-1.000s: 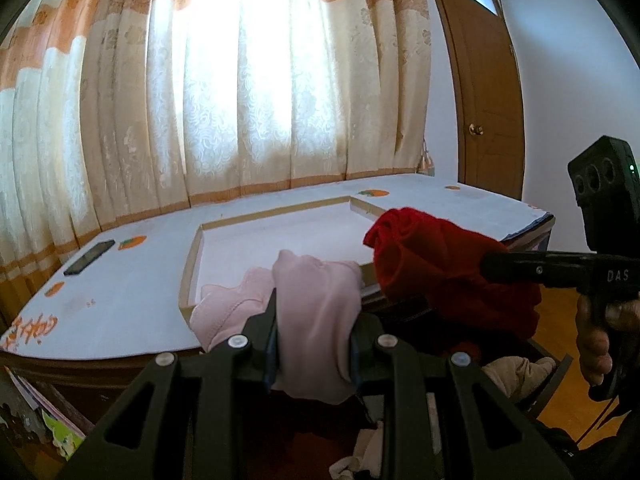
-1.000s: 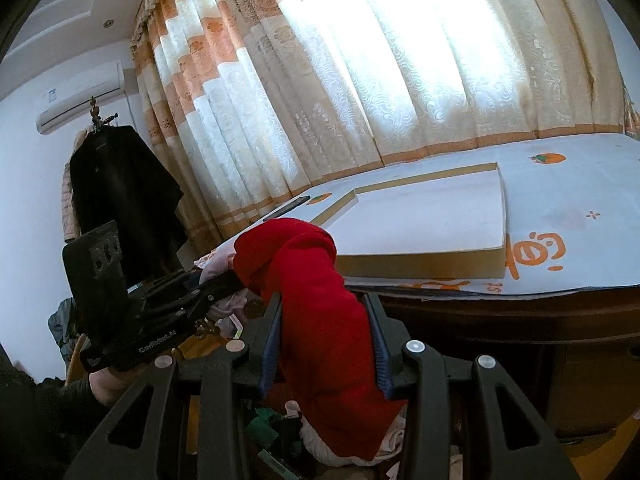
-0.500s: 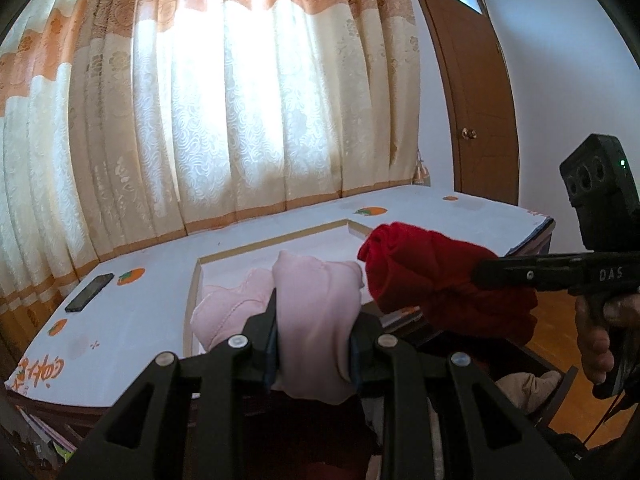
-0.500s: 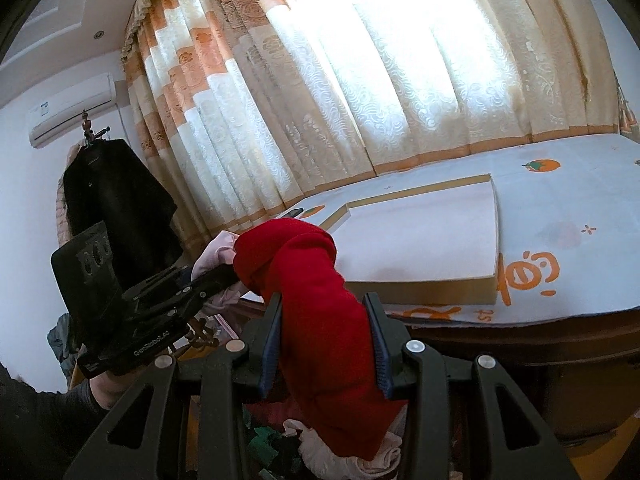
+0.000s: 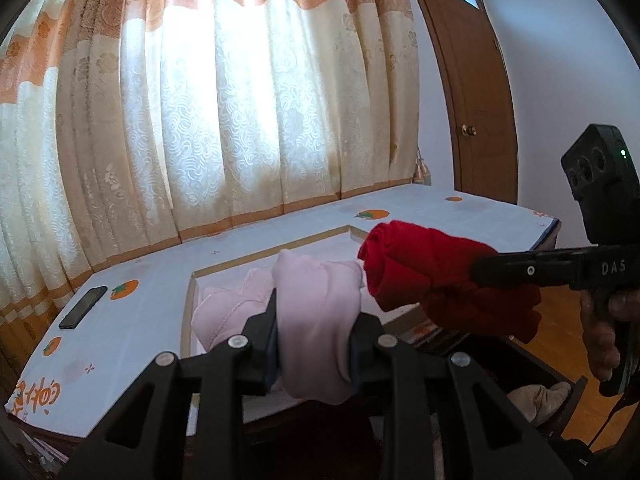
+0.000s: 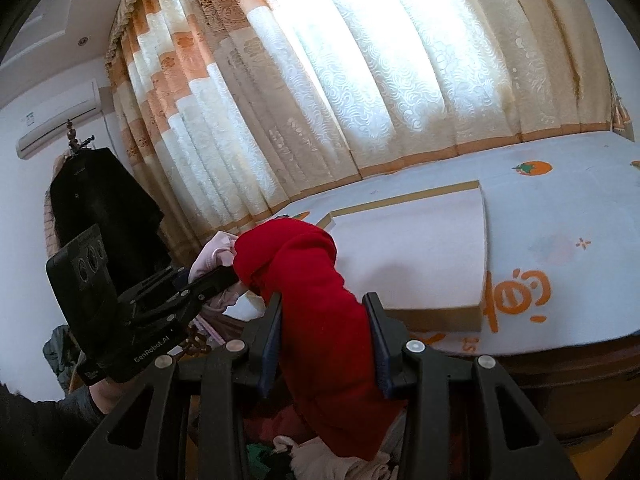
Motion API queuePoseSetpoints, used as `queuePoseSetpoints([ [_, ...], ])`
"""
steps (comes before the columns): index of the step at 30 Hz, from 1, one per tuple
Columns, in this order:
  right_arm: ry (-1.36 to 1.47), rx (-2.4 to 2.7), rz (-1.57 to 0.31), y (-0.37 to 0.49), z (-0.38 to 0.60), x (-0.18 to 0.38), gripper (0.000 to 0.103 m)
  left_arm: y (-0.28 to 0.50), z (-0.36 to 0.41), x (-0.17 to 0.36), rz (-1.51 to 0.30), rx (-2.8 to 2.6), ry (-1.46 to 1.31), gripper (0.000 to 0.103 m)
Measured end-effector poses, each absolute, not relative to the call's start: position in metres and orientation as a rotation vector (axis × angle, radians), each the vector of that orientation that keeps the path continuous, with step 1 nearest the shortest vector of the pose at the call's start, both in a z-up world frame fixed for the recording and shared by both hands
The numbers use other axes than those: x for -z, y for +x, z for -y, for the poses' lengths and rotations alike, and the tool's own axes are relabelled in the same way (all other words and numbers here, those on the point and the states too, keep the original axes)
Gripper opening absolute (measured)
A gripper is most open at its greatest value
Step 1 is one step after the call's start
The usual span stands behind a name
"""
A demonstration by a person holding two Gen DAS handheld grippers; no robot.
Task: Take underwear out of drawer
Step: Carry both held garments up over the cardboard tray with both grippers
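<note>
With both pieces of underwear up in the air, the left claw (image 5: 314, 344) pinches the pink roll (image 5: 316, 316) and the right claw (image 6: 326, 340) pinches the red roll (image 6: 320, 308), side by side above the open drawer (image 5: 560, 396) and just in front of the tabletop (image 5: 132, 320). The risk from here, I'd say, is soft cloth slipping: each roll hangs below its pads, so a jolt could unroll it or drop it back into the drawer. The rolls nearly touch and could snag.
</note>
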State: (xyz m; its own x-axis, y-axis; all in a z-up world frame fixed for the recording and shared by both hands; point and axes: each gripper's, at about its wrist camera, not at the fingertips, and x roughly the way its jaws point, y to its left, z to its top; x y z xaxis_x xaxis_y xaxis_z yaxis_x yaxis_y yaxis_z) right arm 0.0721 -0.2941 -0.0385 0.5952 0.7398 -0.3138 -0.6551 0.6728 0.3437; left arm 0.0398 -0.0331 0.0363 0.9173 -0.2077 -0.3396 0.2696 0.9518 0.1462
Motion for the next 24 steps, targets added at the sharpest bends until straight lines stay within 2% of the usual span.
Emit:
queuePoseSetpoints([
  [24, 0.156, -0.709, -0.482, 0.147, 0.286, 0.013, 0.041, 0.117, 0.059, -0.054, -0.397, 0.284, 0.236, 0.025],
])
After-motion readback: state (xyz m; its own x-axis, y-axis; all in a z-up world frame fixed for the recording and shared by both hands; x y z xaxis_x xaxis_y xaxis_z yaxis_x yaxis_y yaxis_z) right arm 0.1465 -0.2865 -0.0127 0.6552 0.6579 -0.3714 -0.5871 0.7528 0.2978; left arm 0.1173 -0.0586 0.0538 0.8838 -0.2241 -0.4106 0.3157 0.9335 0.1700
